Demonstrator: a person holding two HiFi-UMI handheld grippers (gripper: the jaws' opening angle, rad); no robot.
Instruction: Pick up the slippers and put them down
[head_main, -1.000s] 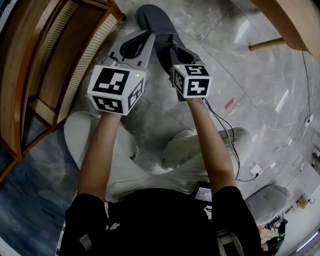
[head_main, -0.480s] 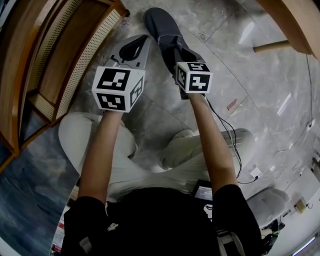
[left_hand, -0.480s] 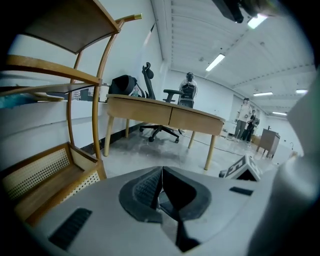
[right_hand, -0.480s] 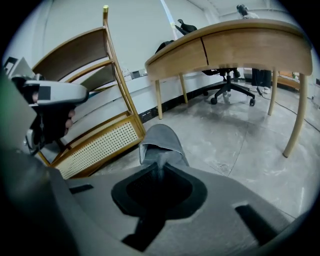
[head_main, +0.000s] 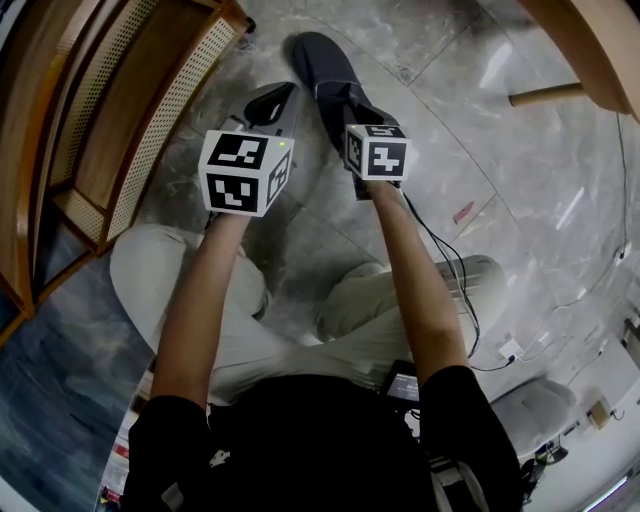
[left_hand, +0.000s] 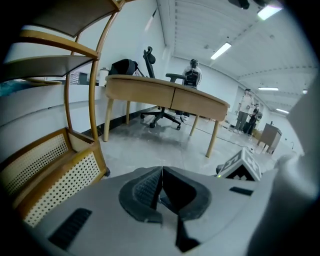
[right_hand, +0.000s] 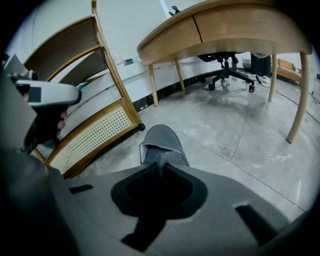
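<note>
right gripper (right_hand: 159, 166) lowered, clamping grey slipper (right_hand: 161, 142) | left gripper (left_hand: 161, 175) lowered too, closed, empty

The left forearm (head_main: 205, 300) and right forearm (head_main: 410, 280) stretch forward and down, side by side. The left gripper (left_hand: 161, 172) has its jaws pressed together on nothing — the right gripper (right_hand: 159, 167) pinches a slipper (right_hand: 160, 142) by the heel, its jaws having just eased open slightly.
</note>
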